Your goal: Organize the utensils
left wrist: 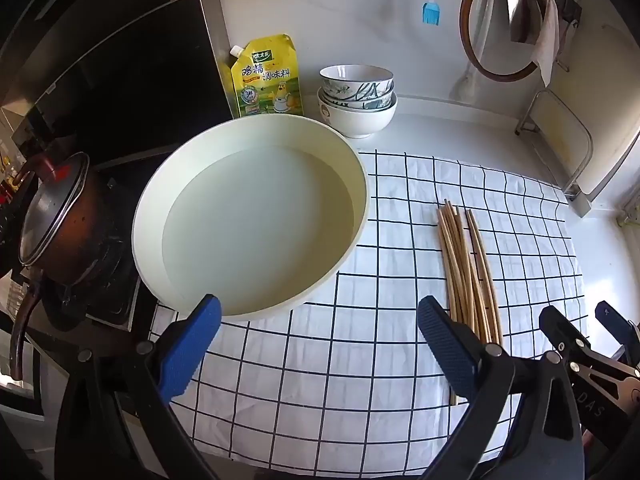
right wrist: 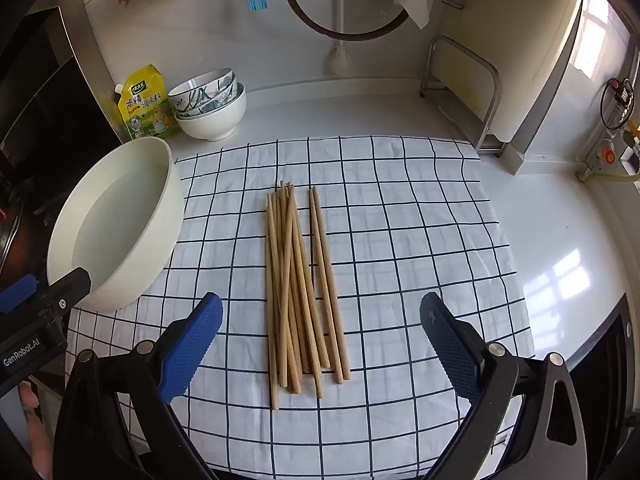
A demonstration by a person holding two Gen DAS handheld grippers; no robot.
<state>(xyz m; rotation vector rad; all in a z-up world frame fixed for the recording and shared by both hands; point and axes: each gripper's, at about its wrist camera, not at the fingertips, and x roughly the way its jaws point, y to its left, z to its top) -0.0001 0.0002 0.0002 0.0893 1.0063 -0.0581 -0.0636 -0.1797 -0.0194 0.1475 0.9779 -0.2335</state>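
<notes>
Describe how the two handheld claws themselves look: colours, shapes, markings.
Both claws match: the left claw and right claw have black hinged arms with silver rivets, ending in blue textured pads. In the right wrist view the left claw's black body bears white "GenRobot.AI" lettering; in the left wrist view the right claw's body shows "DAS". No cables or sleeves show.

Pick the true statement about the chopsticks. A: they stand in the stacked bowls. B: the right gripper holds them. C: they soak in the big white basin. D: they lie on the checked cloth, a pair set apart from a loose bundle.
D: the chopsticks lie flat on the checked cloth, two apart at the right of the bundle; the right gripper is open.
</notes>
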